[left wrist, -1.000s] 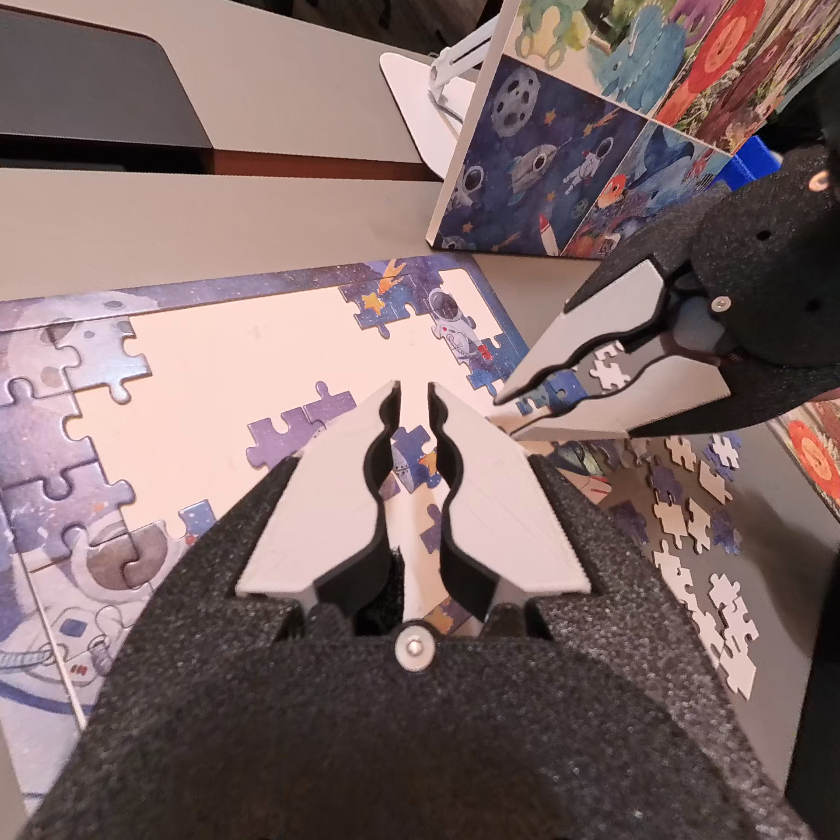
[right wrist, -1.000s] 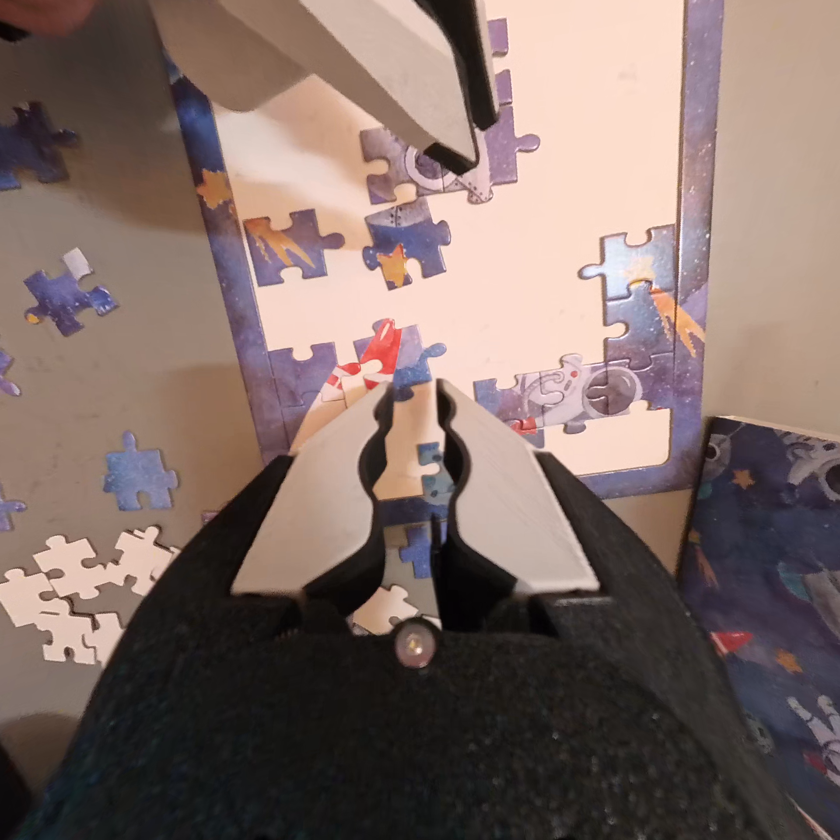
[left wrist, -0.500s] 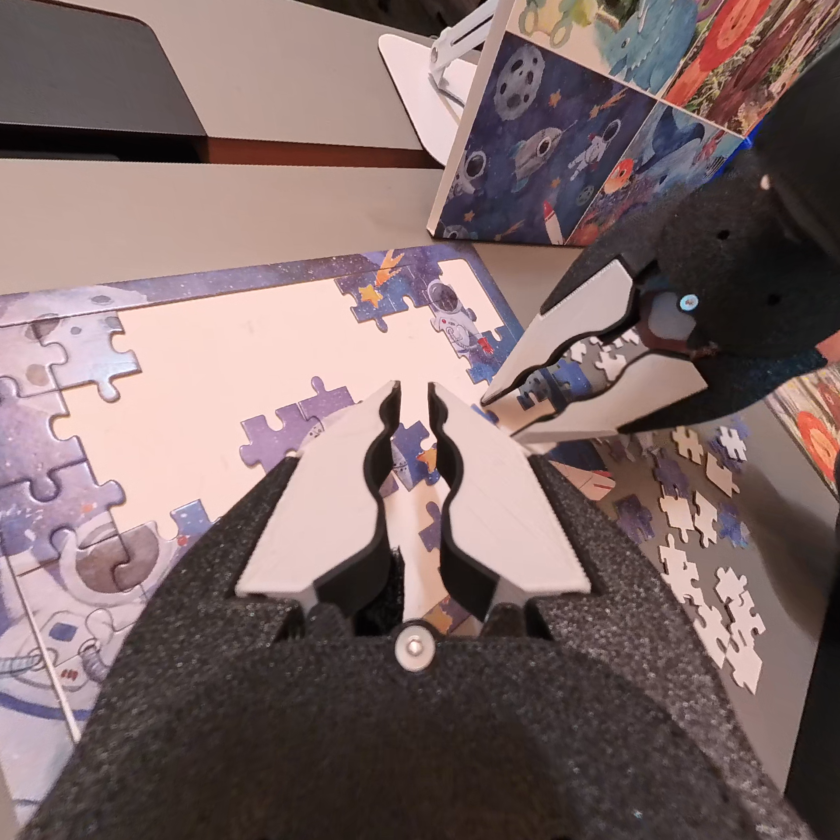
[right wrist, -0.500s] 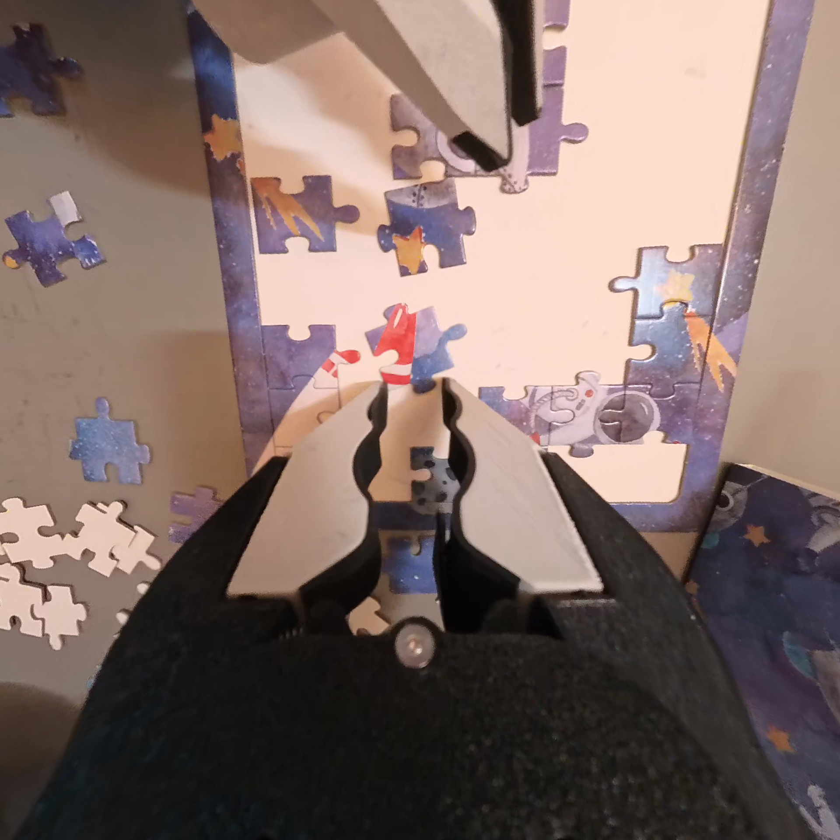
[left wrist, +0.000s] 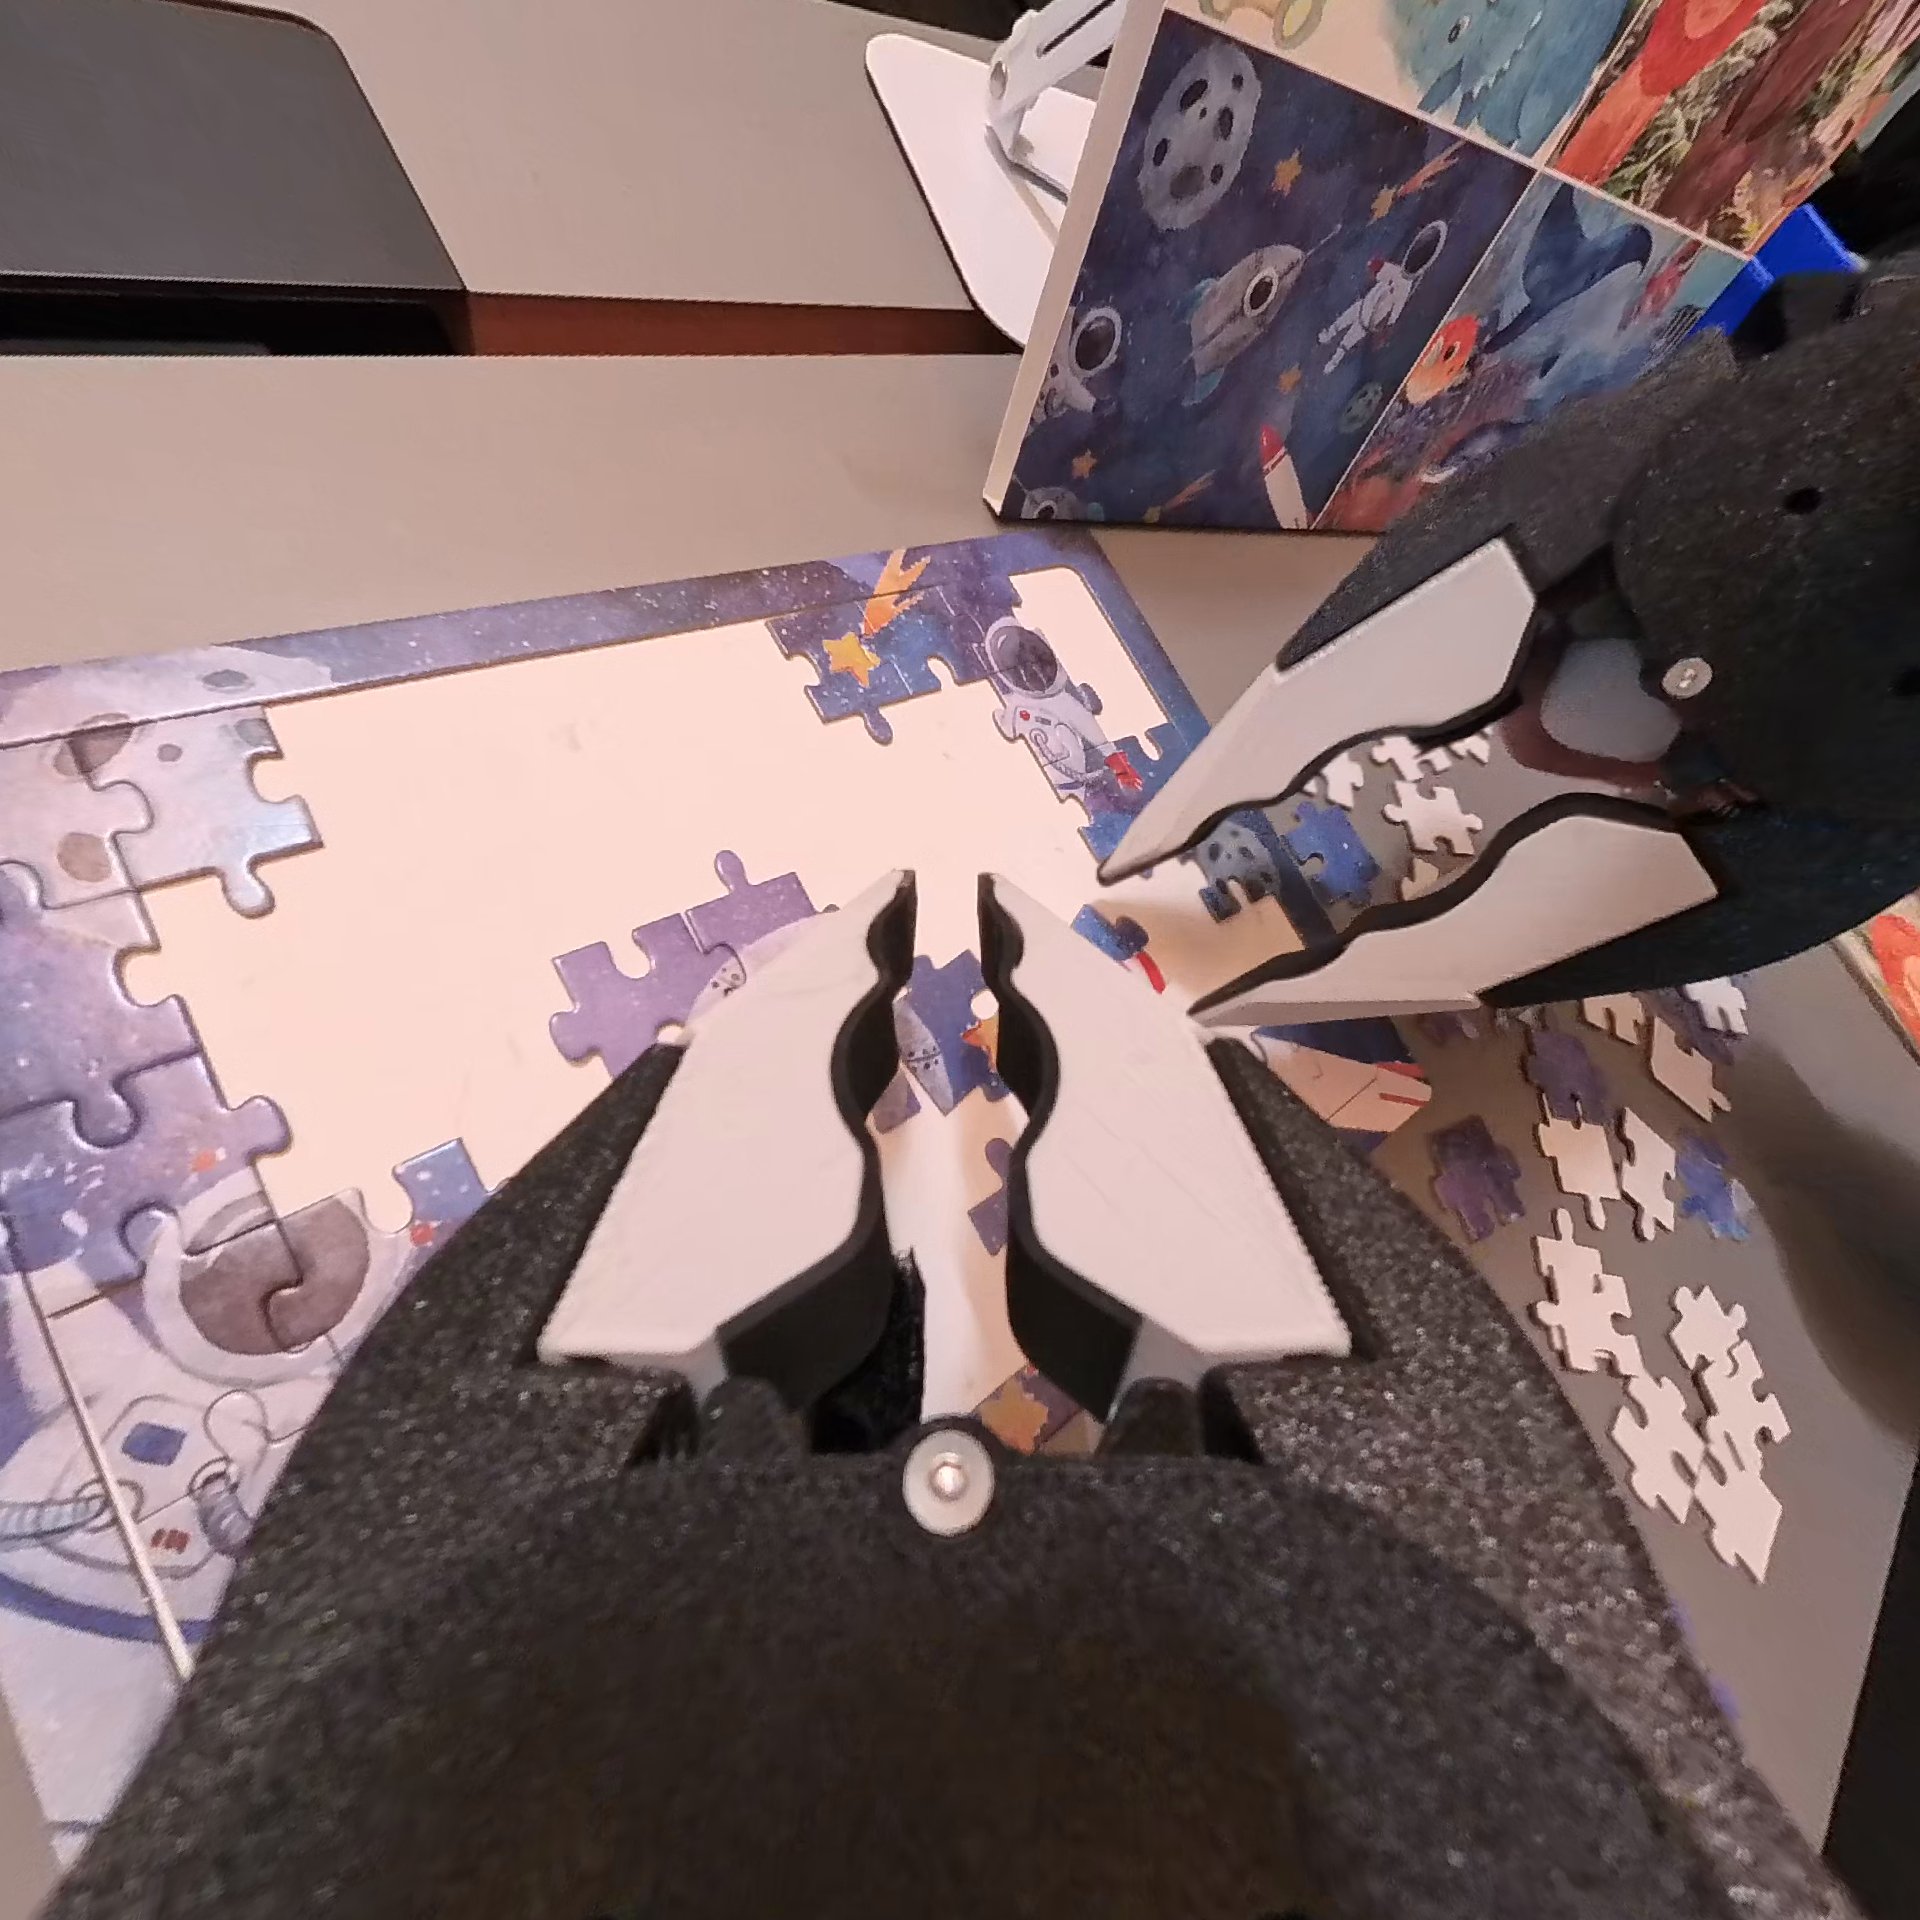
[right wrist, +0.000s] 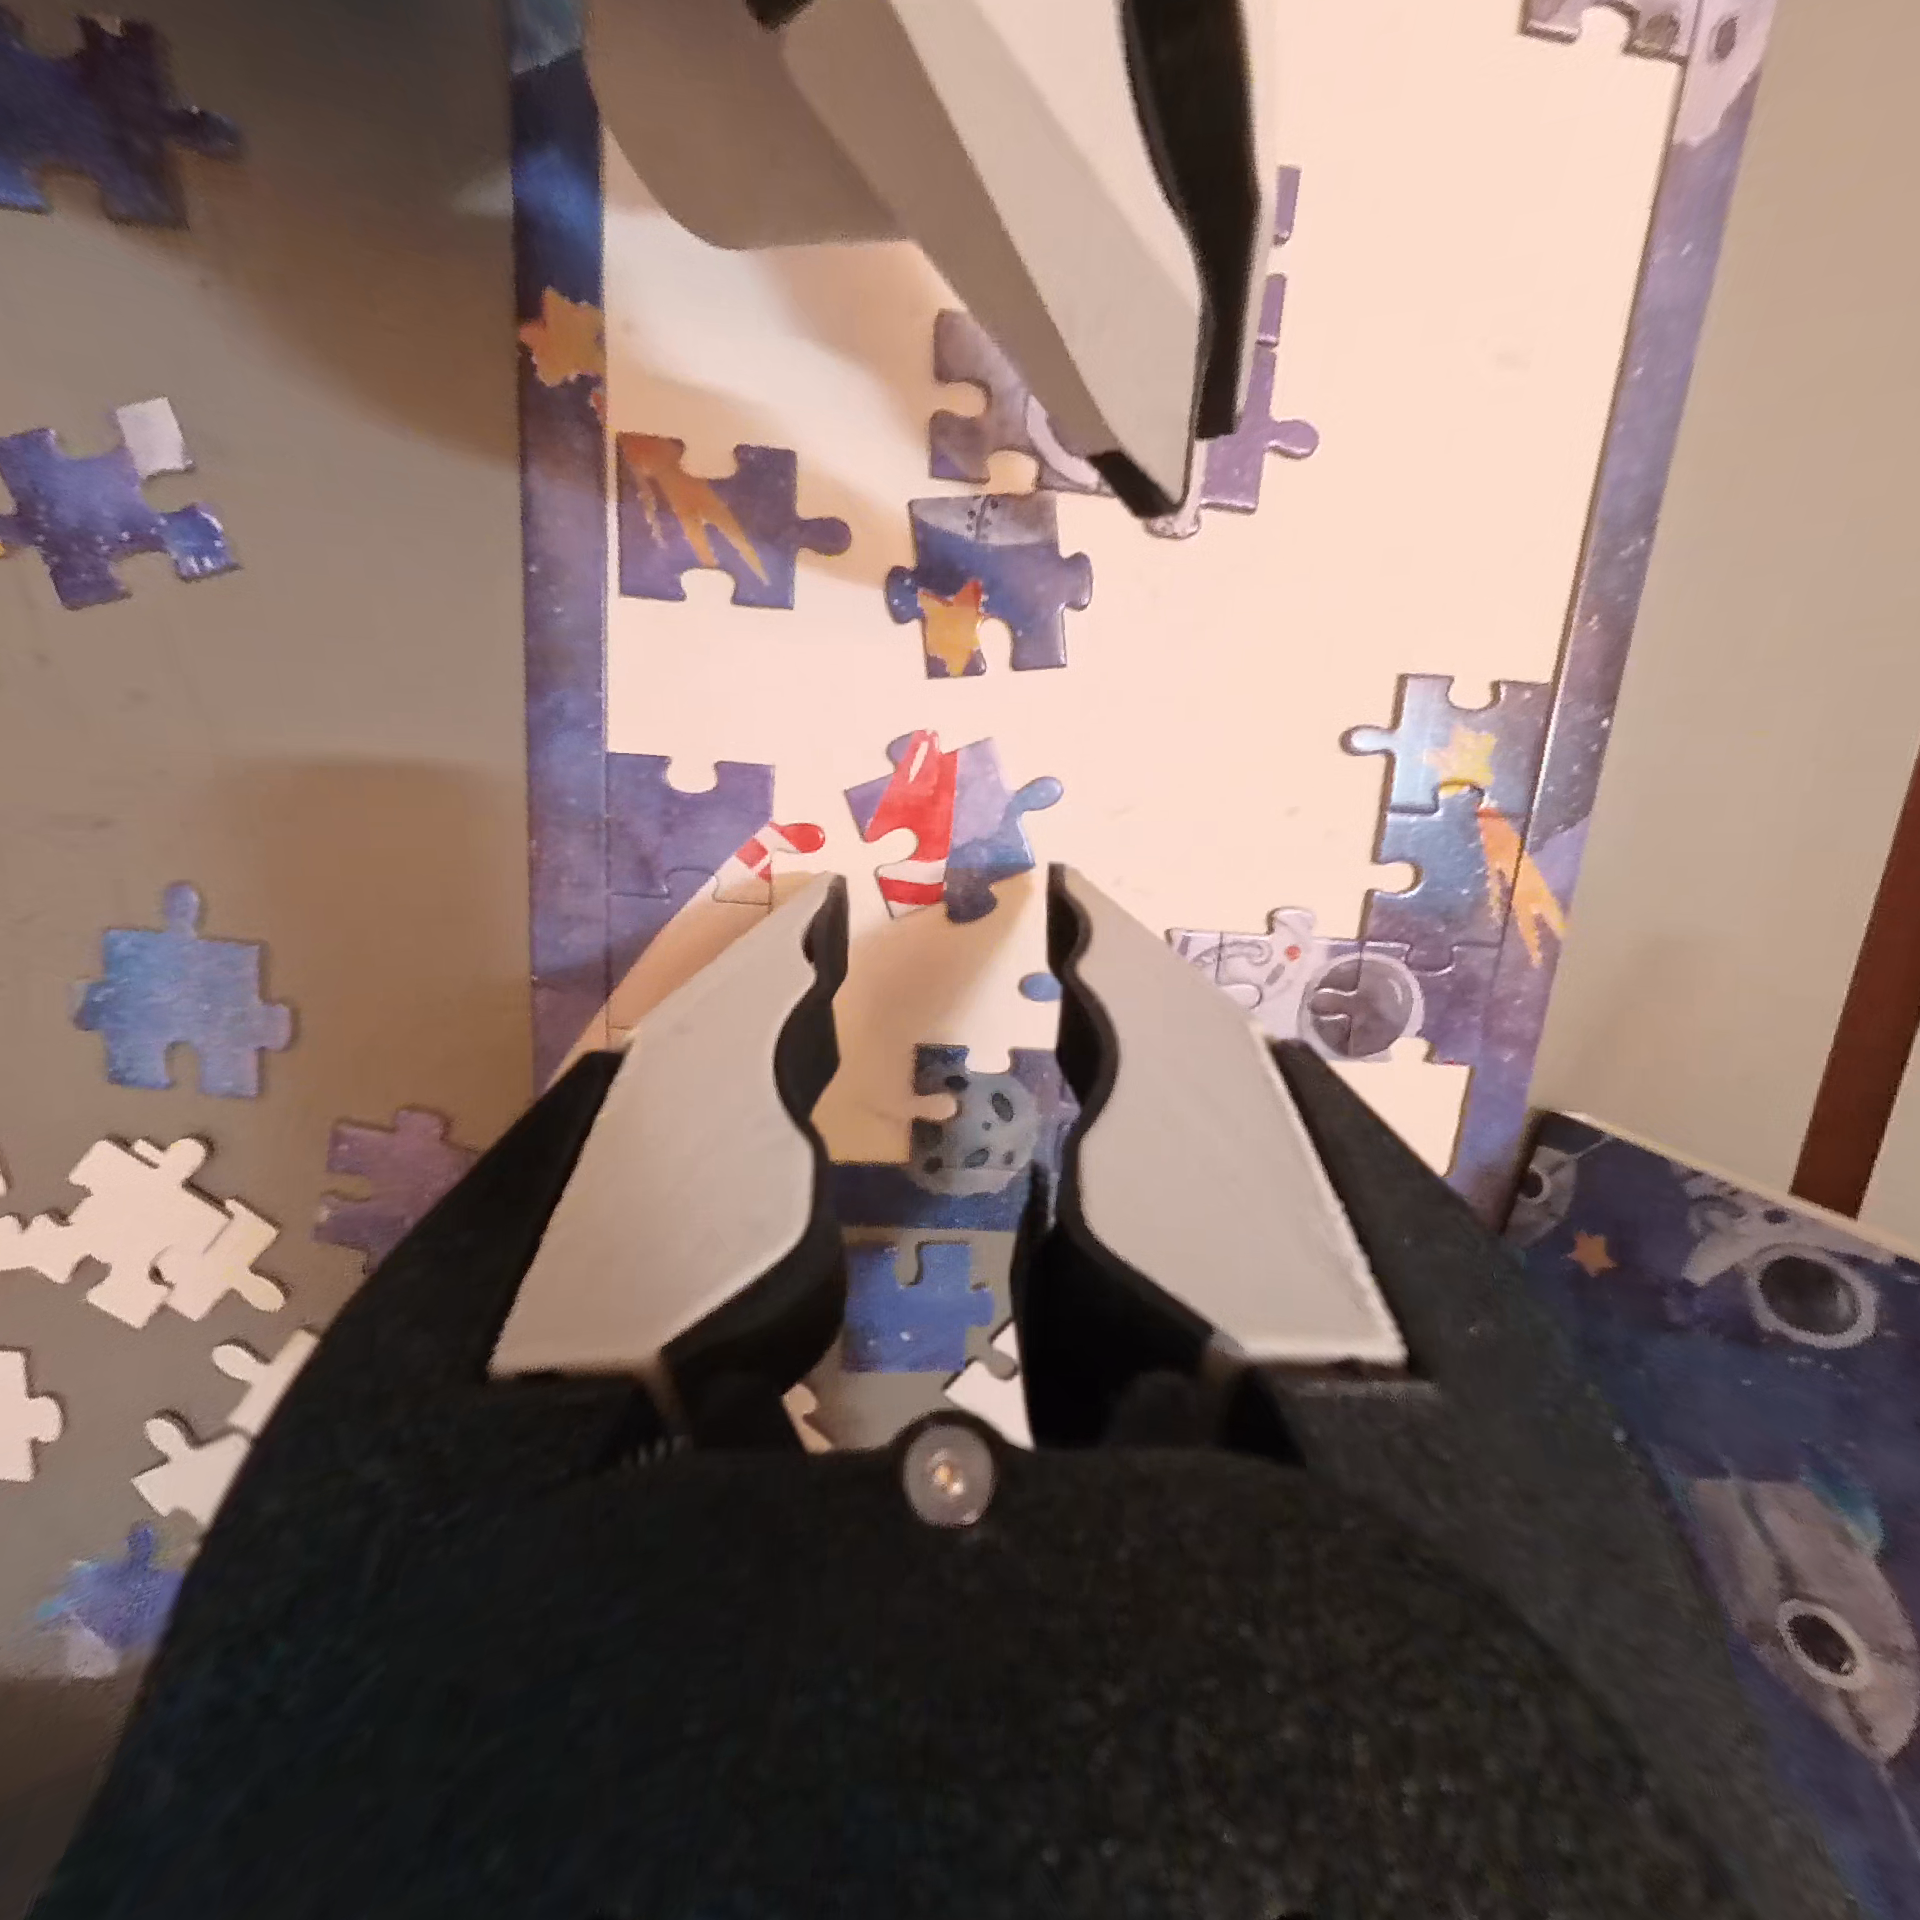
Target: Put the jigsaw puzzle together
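My right gripper (right wrist: 945,894) is parted wide, nothing between the fingers, tips just above the puzzle tray (right wrist: 561,727). Red rocket piece (right wrist: 935,821) sits loose at 12 o'clock, just off the tips. Moon piece (right wrist: 971,1127) shows through the gap behind the tips, against the tray's near border. A blue piece (right wrist: 914,1304) lies just outside that border, under my fingers.

My left gripper (left wrist: 948,904) has only a narrow gap between the tips, and nothing is clamped in it. It hangs over the middle of the tray (left wrist: 644,613); a blue piece with an orange star (left wrist: 940,1049) shows through the gap below. A purple two-piece cluster (left wrist: 665,956) lies at 10 o'clock from the tips.

In the left view the right gripper (left wrist: 1153,935) comes in from 3 o'clock, over the tray's right edge.

Fitted so far: the astronaut and comet group (right wrist: 1455,883) at 2 o'clock in the right view, and the big astronaut block (left wrist: 104,1091) at 9 o'clock in the left view. A comet piece (right wrist: 717,520) lies loose on the tray, by its left border at 11 o'clock in the right view.

Off the tray: spare pieces (left wrist: 1662,1351), many white side up, on the grey table (left wrist: 416,468) at 4 o'clock in the left view. The picture box (left wrist: 1299,260) stands upright at 1 o'clock, with a white stand (left wrist: 966,156) behind it.
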The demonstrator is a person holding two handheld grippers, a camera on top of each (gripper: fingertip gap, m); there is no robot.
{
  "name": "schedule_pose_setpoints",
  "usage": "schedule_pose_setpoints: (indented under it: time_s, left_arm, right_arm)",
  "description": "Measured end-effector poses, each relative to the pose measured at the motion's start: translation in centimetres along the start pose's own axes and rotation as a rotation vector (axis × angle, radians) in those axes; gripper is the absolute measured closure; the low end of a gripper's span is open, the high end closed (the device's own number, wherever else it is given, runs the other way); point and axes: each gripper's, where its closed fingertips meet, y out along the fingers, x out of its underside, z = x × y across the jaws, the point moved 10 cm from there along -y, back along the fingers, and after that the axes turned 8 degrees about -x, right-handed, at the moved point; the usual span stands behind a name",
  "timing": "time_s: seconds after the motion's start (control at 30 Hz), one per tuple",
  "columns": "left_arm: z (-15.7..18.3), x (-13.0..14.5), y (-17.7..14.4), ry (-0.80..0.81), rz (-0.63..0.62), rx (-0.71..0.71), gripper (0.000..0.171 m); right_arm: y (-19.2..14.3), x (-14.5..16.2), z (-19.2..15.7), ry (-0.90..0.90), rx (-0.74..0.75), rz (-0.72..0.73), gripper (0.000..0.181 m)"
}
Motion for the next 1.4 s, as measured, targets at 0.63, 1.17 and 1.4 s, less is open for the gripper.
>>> schedule_pose_setpoints:
  time_s: [0.63,1.17,1.4]
  left_arm:
    - [1.3,0.2,0.4,0.025,0.031,0.044,0.16]
    - [-0.6,-0.4,-1.3,0.03,0.13,-0.02,0.16]
    - [-0.3,-0.5,-0.2,0.051,0.091,-0.008,0.16]
  right_arm:
    - [-17.7,16.9,-27.9,0.388,0.27,0.624,0.131]
    - [-4.8,-0.2,-4.1,-0.135,0.08,-0.015,0.129]
    - [-1.0,-0.5,0.3,-0.224,0.014,-0.162,0.143]
